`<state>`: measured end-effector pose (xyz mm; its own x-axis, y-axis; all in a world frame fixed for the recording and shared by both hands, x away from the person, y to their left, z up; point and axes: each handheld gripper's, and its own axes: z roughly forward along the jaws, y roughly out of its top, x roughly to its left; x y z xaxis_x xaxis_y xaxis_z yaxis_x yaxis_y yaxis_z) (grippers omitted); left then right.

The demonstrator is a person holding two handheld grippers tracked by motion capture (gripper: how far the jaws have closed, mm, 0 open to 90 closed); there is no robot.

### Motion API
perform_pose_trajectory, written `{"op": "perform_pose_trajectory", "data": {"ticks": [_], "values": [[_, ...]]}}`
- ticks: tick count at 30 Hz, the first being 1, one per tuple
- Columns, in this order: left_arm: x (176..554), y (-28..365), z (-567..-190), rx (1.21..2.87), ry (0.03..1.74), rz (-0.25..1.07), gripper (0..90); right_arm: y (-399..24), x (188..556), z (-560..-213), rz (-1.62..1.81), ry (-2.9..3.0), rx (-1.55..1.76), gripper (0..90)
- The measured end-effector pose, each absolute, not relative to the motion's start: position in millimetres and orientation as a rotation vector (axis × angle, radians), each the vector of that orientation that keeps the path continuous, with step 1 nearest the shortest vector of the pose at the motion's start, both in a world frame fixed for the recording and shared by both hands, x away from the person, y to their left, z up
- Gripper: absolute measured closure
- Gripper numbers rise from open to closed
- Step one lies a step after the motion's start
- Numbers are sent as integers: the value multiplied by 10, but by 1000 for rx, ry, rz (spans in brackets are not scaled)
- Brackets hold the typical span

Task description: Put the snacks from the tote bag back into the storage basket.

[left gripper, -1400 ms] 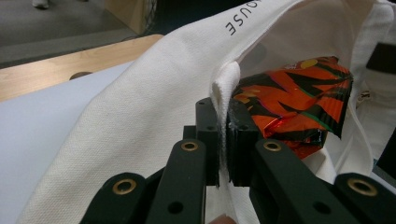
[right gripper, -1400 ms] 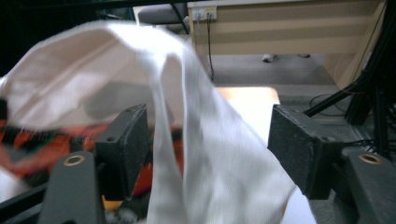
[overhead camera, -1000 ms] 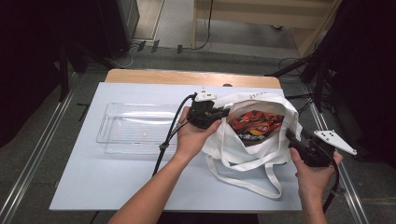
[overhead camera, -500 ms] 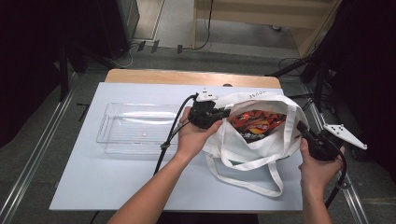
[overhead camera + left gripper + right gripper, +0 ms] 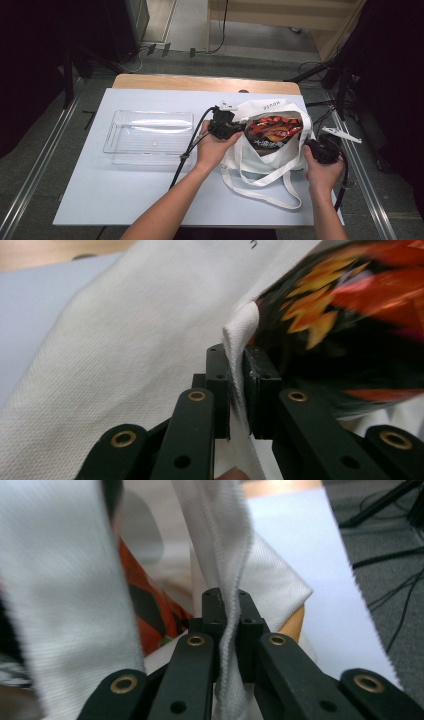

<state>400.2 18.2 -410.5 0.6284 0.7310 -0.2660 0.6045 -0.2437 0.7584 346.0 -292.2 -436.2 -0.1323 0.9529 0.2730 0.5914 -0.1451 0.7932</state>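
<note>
Claws both stay clamped on the white tote bag [image 5: 272, 150] on the table [image 5: 150, 200]: left claw [image 5: 239, 385] at its left rim, right claw [image 5: 227, 615] now pulled wider right, baring the snack packet [image 5: 272, 132].

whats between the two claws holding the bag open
In the high view, between the left claw and right claw gapes the white tote bag's mouth, with a red-and-black snack packet inside.
</note>
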Motion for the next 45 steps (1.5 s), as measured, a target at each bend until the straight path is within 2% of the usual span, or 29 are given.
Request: {"op": "perform_pose_trajectory", "data": {"ticks": [4, 5, 9, 12, 14, 17, 19, 20, 21, 22, 24, 27, 28, 35, 45], "values": [[4046, 190, -4241, 1929, 1095, 168, 826, -2942, 3499, -4494, 1184, 1745, 1754, 878], [4050, 192, -4252, 1929, 1098, 170, 825, -2964, 3477, -4494, 1212, 1723, 1751, 851], [4044, 187, -4258, 1930, 1102, 180, 825, -3043, 3268, -4323, 1323, 1586, 1670, 642], [4036, 188, -4254, 1928, 1096, 186, 826, -3080, 3070, -4143, 1387, 1513, 1575, 596], [4028, 185, -4248, 1930, 1095, 192, 827, -3092, 2980, -4063, 1425, 1494, 1543, 533], [4015, 178, -4244, 1923, 1094, 206, 828, -3048, 2910, -4016, 1486, 1523, 1508, 320], [4004, 178, -4239, 1923, 1095, 208, 829, -2958, 2888, -4033, 1454, 1571, 1475, 233], [4000, 180, -4238, 1920, 1093, 208, 829, -2908, 2887, -4051, 1431, 1597, 1465, 228], [3997, 184, -4233, 1919, 1093, 209, 828, -2865, 2900, -4073, 1375, 1623, 1453, 254], [3996, 191, -4228, 1922, 1090, 209, 829, -2823, 2915, -4095, 1294, 1627, 1469, 337], [3986, 196, -4213, 1922, 1086, 210, 832, -2806, 2953, -4132, 1193, 1618, 1496, 584], [3973, 199, -4197, 1927, 1078, 224, 835, -2887, 2971, -4122, 1244, 1600, 1534, 828], [3972, 200, -4197, 1929, 1076, 225, 835, -2915, 2978, -4111, 1244, 1585, 1541, 879], [3964, 179, -4203, 1923, 1071, 229, 838, -3086, 3085, -4054, 1288, 1478, 1631, 890], [3985, 169, -4242, 1938, 1082, 214, 821, -3058, 3425, -4338, 1293, 1569, 1790, 886]]}}
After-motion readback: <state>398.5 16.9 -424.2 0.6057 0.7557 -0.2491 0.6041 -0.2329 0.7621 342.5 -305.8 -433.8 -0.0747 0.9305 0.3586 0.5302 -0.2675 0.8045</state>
